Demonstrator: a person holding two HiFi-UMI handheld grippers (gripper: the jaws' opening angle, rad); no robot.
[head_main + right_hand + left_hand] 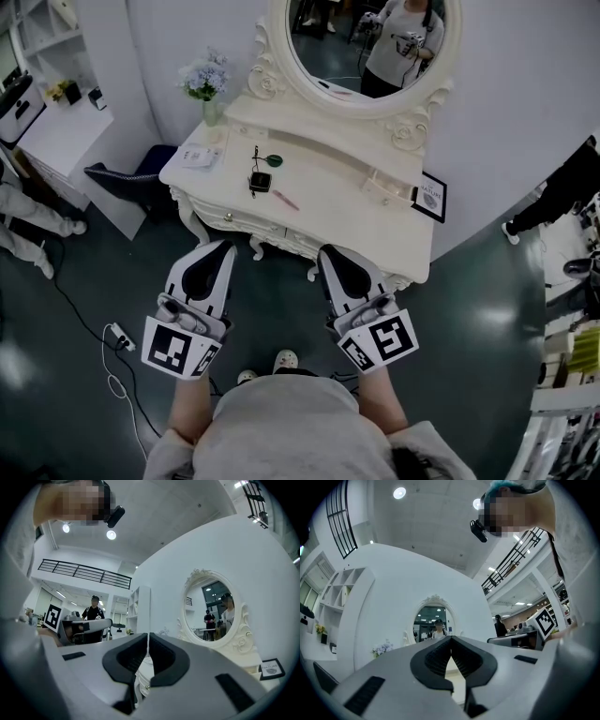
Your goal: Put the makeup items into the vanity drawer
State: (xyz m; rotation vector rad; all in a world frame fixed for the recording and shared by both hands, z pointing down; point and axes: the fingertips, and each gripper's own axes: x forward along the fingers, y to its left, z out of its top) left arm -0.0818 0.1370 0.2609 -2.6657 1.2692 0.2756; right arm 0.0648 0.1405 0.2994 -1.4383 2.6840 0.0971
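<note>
Oval mirror (373, 42), ornate white frame, upright at the tabletop's (328, 173) back; it reflects a person in a light top.
Vase of pale flowers (208, 86) on the back left corner.
Black-framed card (430, 197) at the right end, against the wall.
Dark chair (131, 178) left of the vanity, beside a white desk (61, 131).
Power strip (122, 336) and white cable (112, 380) on the dark floor (469, 328), lower left.
A person's legs at the left edge (23, 220); another person at the right edge (562, 192).
</note>
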